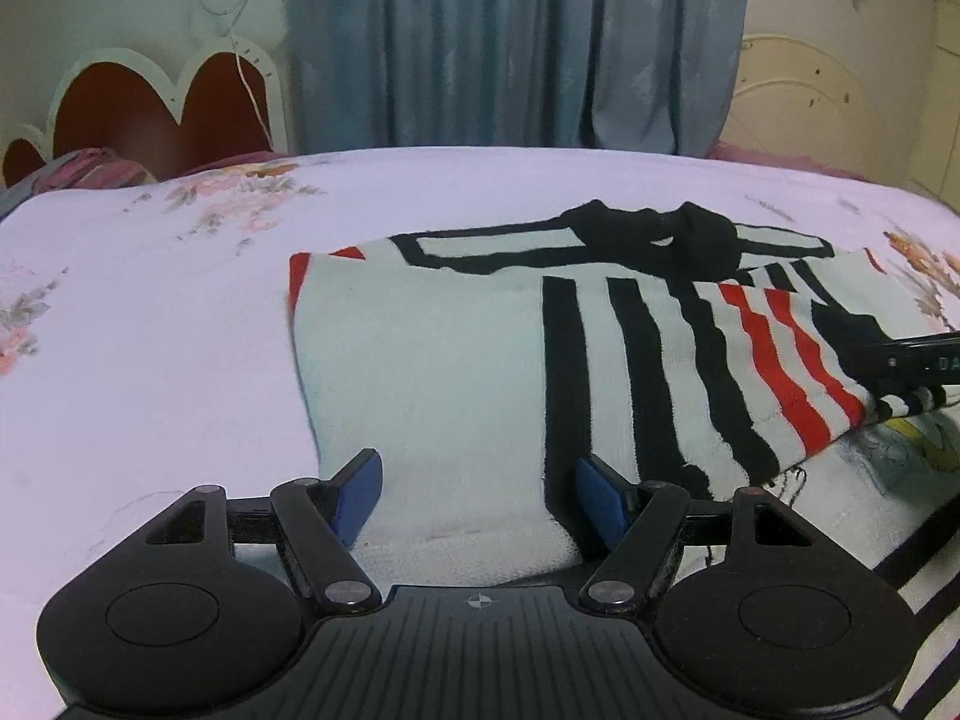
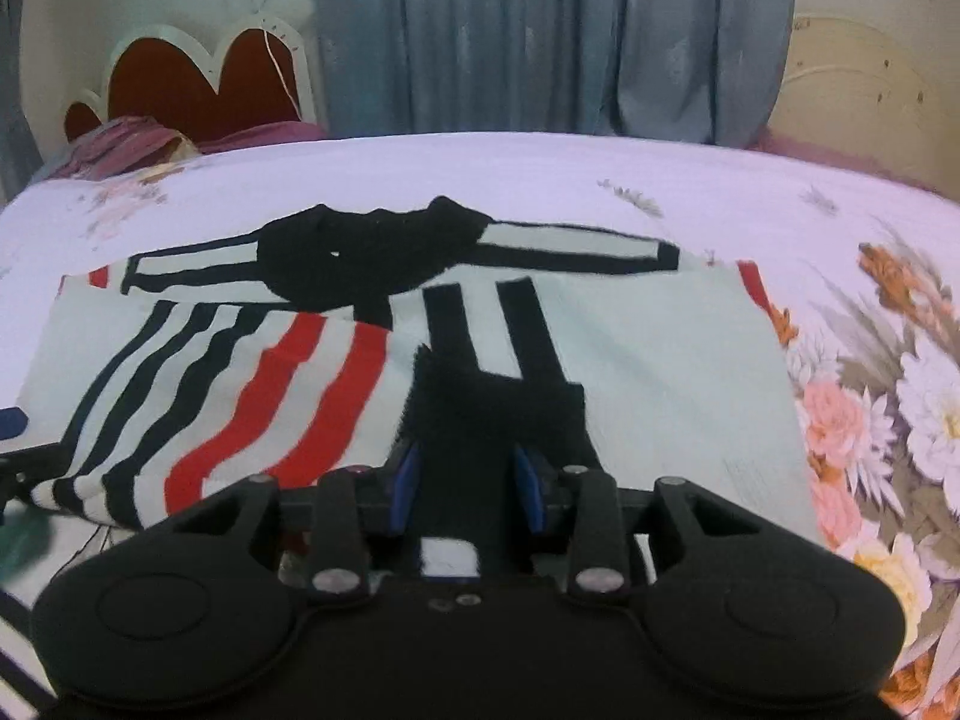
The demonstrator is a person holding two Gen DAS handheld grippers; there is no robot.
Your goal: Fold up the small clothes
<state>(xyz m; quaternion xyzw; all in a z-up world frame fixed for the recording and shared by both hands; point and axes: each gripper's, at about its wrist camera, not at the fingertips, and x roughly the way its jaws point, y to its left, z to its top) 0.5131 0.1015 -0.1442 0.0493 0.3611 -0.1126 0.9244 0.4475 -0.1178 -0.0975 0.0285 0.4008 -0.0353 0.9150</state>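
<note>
Right tool (image 2: 465, 483): its blue pads are pinching a black-edged fold of the white knitted sweater with black and red stripes (image 2: 660, 372), and the jaws are standing narrow around that bunched cloth.
Left tool (image 1: 477, 489): its blue fingertips (image 1: 360, 480) are standing wide apart over the near hem of the sweater (image 1: 432, 372); cloth is lying between them, but the pads are not pressing on it.
Held part: the striped sleeve (image 2: 288, 396) is lying slantwise across the body of the sweater, and the black patch in the right tool is looking like the cuff or hem end of it, though which one I cannot tell.
Garment's place: the sweater is lying mostly flat on the bed with the pale floral sheet (image 1: 150, 330), its black collar (image 1: 660, 234) pointing toward the far edge and the grey-blue curtain (image 1: 510, 42).
Done so far: judging by how things lie, one sleeve is being brought over the front panel, so the first inward fold is under way.
Left to do: the plain white side near the left tool is lying unfolded, and the body is not yet doubled over lengthwise; I judge the task is at an early-to-middle stage.
Other clothes: a second printed piece (image 1: 918, 450) is peeking out under the right edge, awaiting its turn.
</note>
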